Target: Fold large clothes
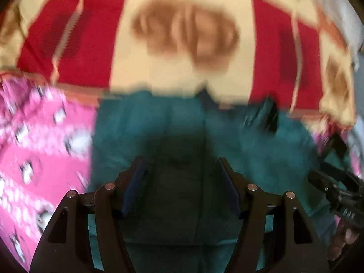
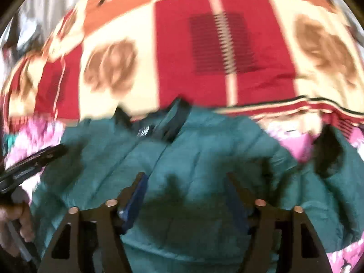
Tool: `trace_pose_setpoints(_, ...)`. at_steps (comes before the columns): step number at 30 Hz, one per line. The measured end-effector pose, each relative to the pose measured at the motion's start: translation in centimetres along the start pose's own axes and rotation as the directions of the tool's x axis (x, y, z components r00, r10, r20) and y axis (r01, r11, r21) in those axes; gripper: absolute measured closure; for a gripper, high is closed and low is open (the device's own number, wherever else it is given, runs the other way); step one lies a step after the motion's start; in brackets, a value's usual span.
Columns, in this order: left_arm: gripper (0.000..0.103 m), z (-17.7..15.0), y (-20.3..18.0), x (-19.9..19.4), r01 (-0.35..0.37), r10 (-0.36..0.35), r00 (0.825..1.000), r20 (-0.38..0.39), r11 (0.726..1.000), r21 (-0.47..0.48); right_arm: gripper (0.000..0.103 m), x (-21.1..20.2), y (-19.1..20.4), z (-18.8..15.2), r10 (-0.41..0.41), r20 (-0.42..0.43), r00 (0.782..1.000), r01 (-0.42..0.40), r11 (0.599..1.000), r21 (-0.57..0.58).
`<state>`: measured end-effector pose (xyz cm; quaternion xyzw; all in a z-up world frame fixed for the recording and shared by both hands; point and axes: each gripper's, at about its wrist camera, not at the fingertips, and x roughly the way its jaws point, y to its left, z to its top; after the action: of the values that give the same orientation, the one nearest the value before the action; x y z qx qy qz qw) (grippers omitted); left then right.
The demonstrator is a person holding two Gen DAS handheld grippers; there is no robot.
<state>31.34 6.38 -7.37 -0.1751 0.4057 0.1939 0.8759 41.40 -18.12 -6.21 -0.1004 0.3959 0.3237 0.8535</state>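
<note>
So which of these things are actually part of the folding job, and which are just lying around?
Part of the job:
- teal jacket, lying spread out
- left gripper, open above it
- right gripper, open above it

Just lying about:
- pink patterned cloth under the jacket
- red and cream blanket beyond it

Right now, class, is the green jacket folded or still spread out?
Spread out. The green jacket lies flat and open on the pink cloth, collar showing at its far edge; no fold shows.
</note>
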Motion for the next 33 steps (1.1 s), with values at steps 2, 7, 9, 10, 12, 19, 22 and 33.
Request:
trace_pose_setpoints(2,0.038,-0.4,0.0,0.6,-0.007,0.007,1.000,-0.015,1.000,0.002,0.034,2.4,-0.1,-1.3,-0.013,-0.127,0.992,0.009,1.000,-0.024)
trace_pose_setpoints(7,0.038,-1.1,0.1,-3.2,0.024,-0.024,0.999,0.038,1.000,-0.016,0.034,0.3,-2.1,-0.5,0.007,-0.059,0.998,-0.005,1.000,0.030)
trace_pose_setpoints(9,0.038,-2.6,0.4,-6.0,0.065,-0.063,0.994,0.089,0.998,-0.017,0.034,-3.1,-4.0,0.0,-0.073,0.086,0.994,0.071,0.997,0.027)
trace_pose_setpoints(10,0.038,-3.5,0.4,-7.0,0.077,-0.075,0.991,0.109,0.997,-0.017,0.034,-4.4,-5.0,0.0,-0.112,0.133,0.985,0.109,0.994,0.030)
trace_pose_setpoints(12,0.038,-5.3,0.1,-8.6,0.107,-0.105,0.983,0.148,0.994,-0.002,0.034,-6.8,-7.8,-0.5,-0.234,0.233,0.944,0.233,0.972,0.032)
trace_pose_setpoints(19,0.038,-6.0,0.3,-7.6,0.070,-0.063,0.990,0.130,0.996,-0.049,0.034,-4.5,-15.6,-3.0,-0.310,0.122,0.943,0.310,0.950,0.017)
trace_pose_setpoints(22,0.038,-5.7,0.0,-6.7,0.097,-0.090,0.991,0.094,0.993,-0.073,0.034,-4.1,-16.4,-3.3,-0.299,0.111,0.948,0.296,0.954,0.037)
trace_pose_setpoints(33,0.038,-5.8,-0.7,-7.1,0.078,-0.074,0.991,0.110,0.997,-0.030,0.051,-4.2,-16.5,-1.8,-0.332,0.143,0.932,0.318,0.941,0.114)
